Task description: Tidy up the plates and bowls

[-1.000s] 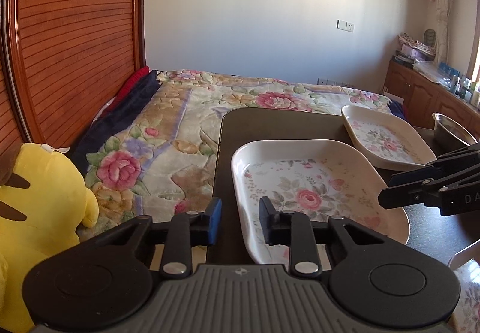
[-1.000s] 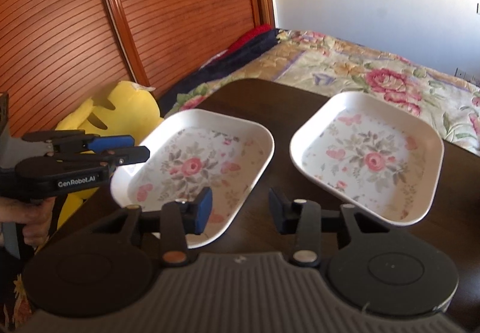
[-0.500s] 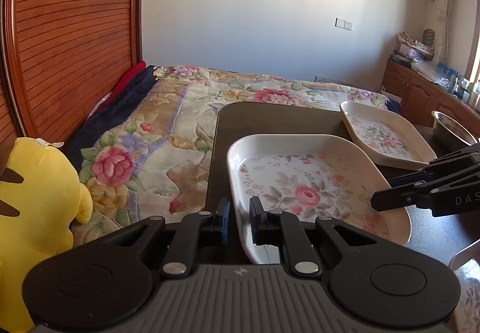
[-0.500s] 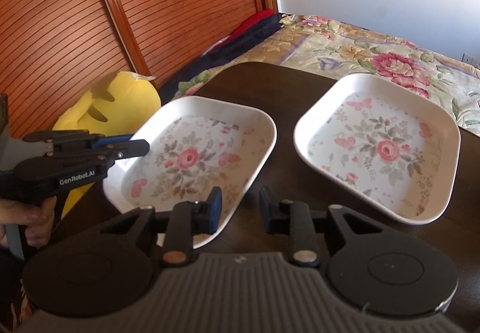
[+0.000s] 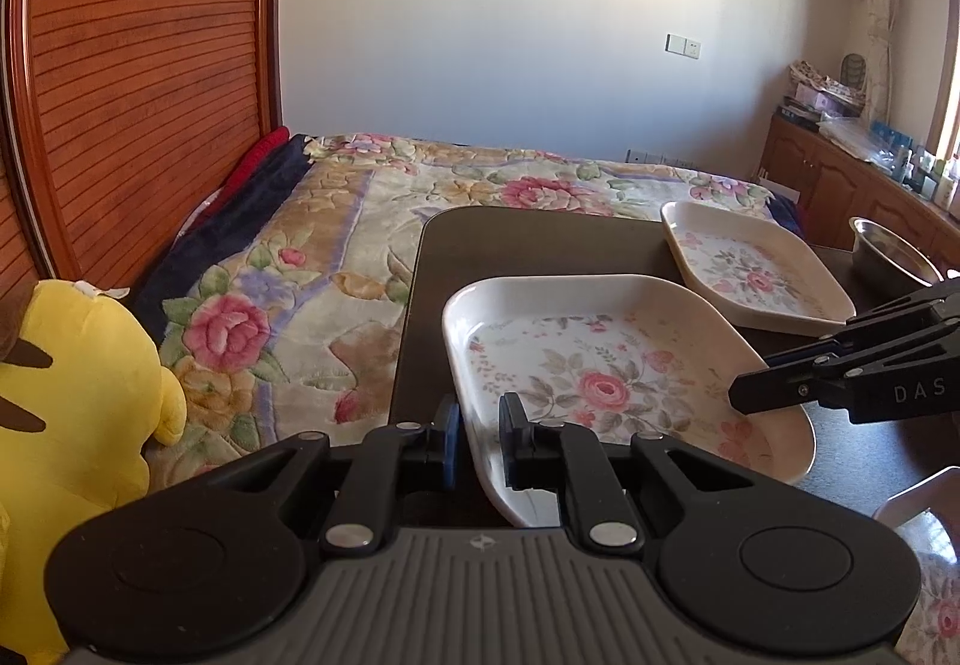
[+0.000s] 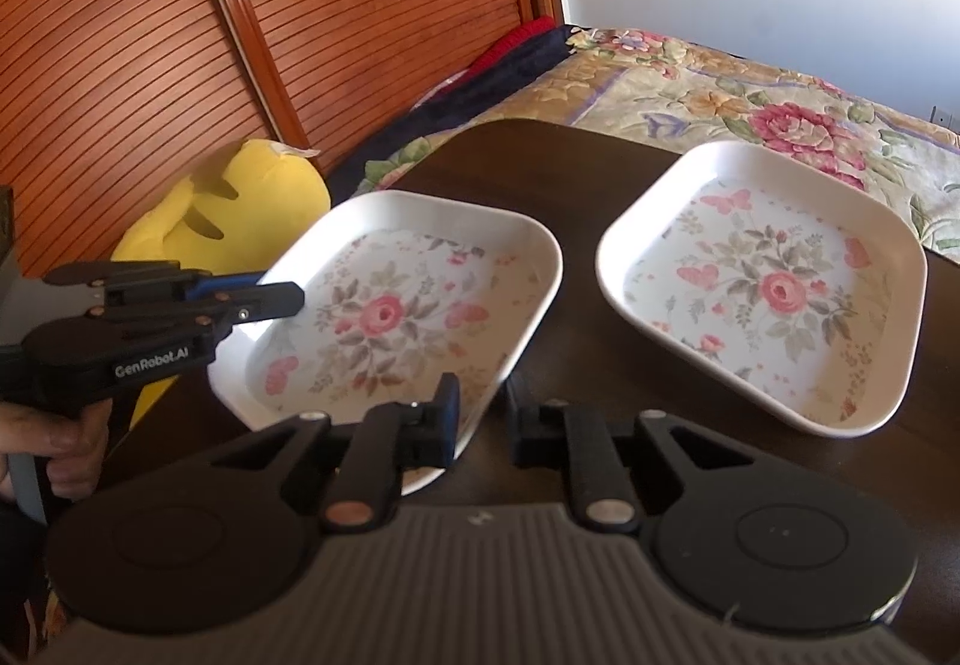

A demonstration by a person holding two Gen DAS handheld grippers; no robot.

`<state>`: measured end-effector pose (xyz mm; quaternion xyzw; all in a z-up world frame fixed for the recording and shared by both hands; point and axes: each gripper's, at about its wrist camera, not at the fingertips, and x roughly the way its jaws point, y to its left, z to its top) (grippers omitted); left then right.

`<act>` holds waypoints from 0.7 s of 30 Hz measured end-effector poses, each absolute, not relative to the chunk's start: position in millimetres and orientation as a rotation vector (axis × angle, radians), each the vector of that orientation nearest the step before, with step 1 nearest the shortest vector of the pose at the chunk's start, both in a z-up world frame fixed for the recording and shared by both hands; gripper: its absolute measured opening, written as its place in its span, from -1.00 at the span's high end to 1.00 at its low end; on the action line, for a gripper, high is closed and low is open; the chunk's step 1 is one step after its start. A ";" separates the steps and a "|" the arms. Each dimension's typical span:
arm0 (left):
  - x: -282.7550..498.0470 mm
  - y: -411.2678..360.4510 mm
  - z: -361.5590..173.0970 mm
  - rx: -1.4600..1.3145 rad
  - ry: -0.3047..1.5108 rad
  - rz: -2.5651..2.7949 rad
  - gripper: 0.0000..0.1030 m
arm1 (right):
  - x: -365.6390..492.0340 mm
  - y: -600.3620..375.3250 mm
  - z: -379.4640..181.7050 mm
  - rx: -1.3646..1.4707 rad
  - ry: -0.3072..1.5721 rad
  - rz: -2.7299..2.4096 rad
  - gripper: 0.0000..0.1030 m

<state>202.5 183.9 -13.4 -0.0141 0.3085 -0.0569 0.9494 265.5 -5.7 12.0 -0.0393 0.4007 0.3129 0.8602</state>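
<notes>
Bedroom, dark table pushed against a floral bed, yellow plush at the left. Two white floral plates on the table, side by side and not touching. A steel bowl sits further right at the table edge.

Left gripper is clenched on the near plate, with the plate's near-left rim pinched between its pads. Right gripper is closing: one finger is inside the same plate's wall and one outside, so the rim is between the jaws. A sliver of gap shows on the outer side, so this is not a firm grip yet. The near plate looks flat on the table, with no lift visible.

Key relation: the far plate lies to the right of the held plate and a bit further back, across a strip of bare table. That puts it on the right hand's side. Both plates seem to have their long sides running roughly the same way.

Likely next is a two-handed lift and a carry rightward onto the far plate, with little rotation needed. The right hand leads and the left follows. The risk is the plate tilting if the right pads have not seated before the lift.
</notes>
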 end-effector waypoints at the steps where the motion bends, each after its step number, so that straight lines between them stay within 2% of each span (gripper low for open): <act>1: 201.8 182.7 -12.2 -0.025 0.626 -0.116 0.71 | 264.9 -6.5 13.0 -0.084 0.839 0.656 0.67; 21: 174.7 147.9 16.3 0.021 0.574 -0.146 0.71 | 247.0 -39.6 33.1 -0.070 0.773 0.643 0.67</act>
